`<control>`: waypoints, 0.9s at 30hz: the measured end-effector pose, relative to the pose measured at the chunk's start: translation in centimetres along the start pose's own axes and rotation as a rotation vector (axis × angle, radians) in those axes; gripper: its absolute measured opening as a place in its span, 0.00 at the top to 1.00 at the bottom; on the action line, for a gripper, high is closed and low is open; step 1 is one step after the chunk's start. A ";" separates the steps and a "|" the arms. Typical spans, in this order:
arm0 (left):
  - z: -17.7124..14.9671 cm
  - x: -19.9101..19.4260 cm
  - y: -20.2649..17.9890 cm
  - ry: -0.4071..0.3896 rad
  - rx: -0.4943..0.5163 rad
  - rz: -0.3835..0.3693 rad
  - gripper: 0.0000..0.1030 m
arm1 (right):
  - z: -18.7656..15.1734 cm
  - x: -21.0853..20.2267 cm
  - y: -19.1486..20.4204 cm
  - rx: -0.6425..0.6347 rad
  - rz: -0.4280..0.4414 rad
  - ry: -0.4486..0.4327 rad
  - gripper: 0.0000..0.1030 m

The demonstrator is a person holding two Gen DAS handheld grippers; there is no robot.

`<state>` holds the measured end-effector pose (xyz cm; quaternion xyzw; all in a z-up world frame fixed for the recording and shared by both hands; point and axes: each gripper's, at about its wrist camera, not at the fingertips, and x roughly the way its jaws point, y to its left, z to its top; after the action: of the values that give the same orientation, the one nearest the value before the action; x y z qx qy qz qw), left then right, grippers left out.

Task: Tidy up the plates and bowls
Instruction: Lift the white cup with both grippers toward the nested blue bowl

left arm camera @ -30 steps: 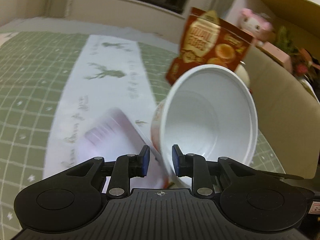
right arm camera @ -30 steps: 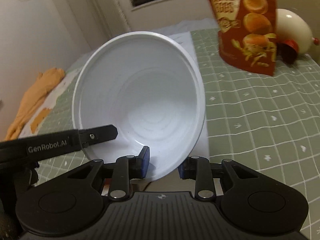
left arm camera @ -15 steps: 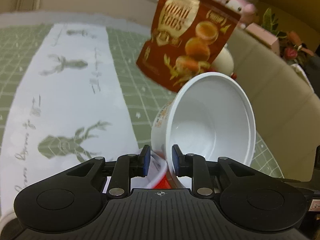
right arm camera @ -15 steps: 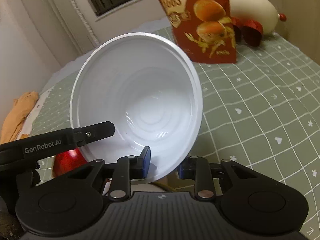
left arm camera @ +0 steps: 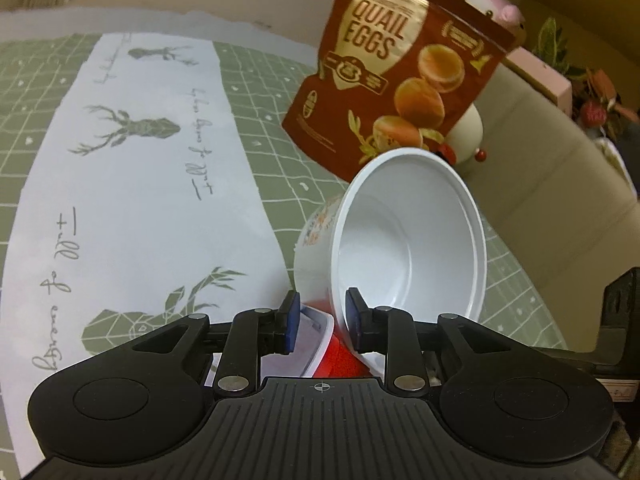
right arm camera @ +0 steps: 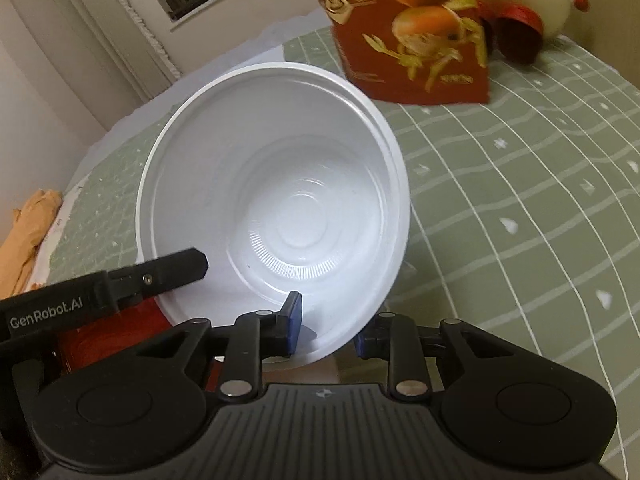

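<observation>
Bowl (right arm camera: 276, 208) lowered; rim between right tool (right arm camera: 326, 334).

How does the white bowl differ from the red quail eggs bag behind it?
The white bowl is tipped on its side with its mouth facing the camera, while the quail eggs bag stands upright on the green checked cloth. The bowl is round with a plain white inside; the bag is a flat red and gold pouch covered in pictures and lettering. Both carry printing on the outside.

Home: tablecloth (left arm camera: 48, 92), snack bag (left arm camera: 400, 76), plush toy (left arm camera: 490, 0).
</observation>
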<state>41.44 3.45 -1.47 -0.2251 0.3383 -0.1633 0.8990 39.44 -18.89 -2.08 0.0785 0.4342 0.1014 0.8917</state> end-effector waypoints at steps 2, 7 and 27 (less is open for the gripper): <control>0.0 -0.3 0.5 0.016 -0.032 -0.027 0.75 | 0.7 -0.1 0.2 -0.013 0.015 -0.014 0.79; -2.5 -0.4 -0.5 0.109 -0.020 -0.043 0.75 | 0.3 -1.0 -2.3 0.002 0.006 -0.008 0.85; -2.5 5.1 0.0 0.200 0.009 0.211 0.70 | -5.1 -4.5 -12.3 0.144 -0.135 -0.061 0.85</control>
<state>43.43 0.38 -5.86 -0.1667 0.4470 -0.0911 0.8741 34.12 -31.60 -4.57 0.1161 0.4171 0.0072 0.9014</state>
